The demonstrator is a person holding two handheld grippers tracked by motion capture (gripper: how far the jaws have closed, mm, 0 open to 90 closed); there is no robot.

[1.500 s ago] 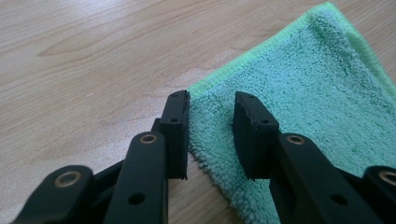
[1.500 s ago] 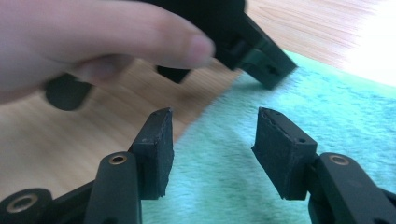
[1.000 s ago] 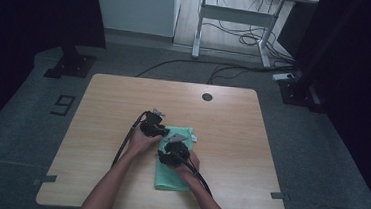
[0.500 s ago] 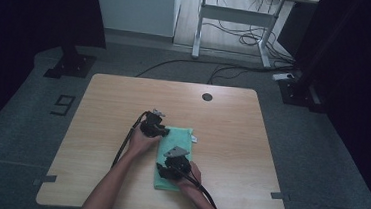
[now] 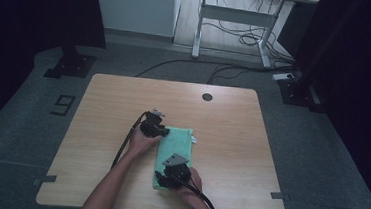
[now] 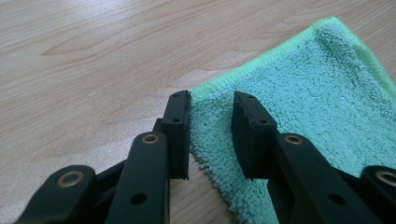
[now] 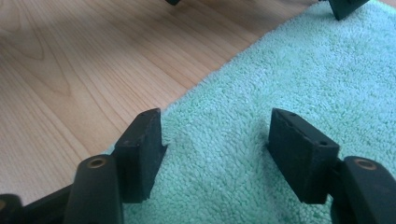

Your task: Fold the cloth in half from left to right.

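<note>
**A:** Green terry-cloth towel [image 5: 175,151], folded into a narrow oblong, lies on the pale wooden table [image 5: 231,133], toward the person's edge and a little right of centre. Where are the grippers?

**B:** Left gripper [image 6: 211,116] sits at the far left corner; its jaws stand apart, straddling the stitched hem [image 6: 261,63] without pinching it. Right gripper [image 7: 215,140] is at the near left corner, jaws wide over the pile. They have just been opening, and nothing is clamped between them, only cloth lying underneath.

**A:** What might go wrong?

**B:** I'd judge the right one could close on the top layer alone, since the pads rest on the flat face rather than round the edge; the fold would then peel open instead of lifting whole. The left could nip only the hem and slip off. If one hand pulls before the other has a hold, the towel would skew across the wood.

**A:** Any writing?

**B:** A small white tag [image 5: 193,140] pokes out at the far right corner, too small to read. On the grey floor, a dark mark [image 5: 63,104] looks like a nine or a six.
</note>
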